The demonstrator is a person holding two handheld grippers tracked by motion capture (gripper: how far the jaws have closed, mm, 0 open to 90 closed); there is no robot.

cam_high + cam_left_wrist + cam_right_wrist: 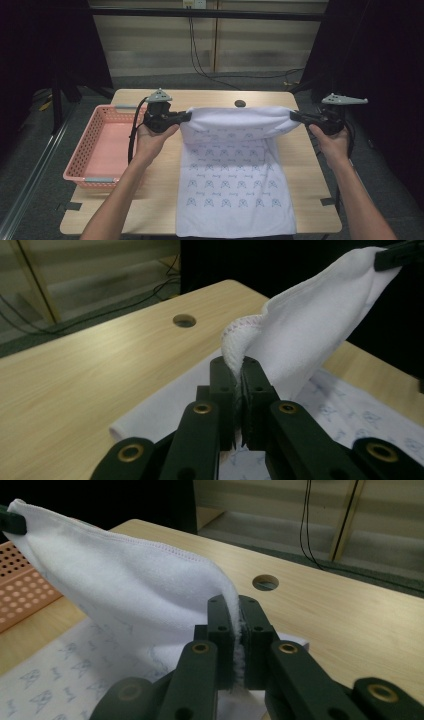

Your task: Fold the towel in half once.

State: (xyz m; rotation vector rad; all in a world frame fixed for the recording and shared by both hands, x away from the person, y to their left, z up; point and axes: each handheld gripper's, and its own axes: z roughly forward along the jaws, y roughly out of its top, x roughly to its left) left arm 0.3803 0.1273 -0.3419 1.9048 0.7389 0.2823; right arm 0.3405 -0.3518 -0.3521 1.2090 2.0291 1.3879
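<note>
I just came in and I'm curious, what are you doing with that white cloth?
A person is handling a white patterned cloth on a wooden table. The left tool and the right tool each pinch one end of the cloth's far edge and hold it up off the table, while the near part lies flat. A pink basket sits at the left.

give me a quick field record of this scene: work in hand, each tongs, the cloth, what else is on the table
work: lifting the far end of a white printed cloth with both tongs
left tongs: shut on the cloth's left corner, raised above the table
right tongs: shut on the cloth's right corner, at about the same height
cloth: far end lifted and stretched between the tongs, near part flat on the table, print facing up
table: light wood, round hole near the far edge
basket: pink, perforated, on the table's left edge, nothing visible inside
</note>
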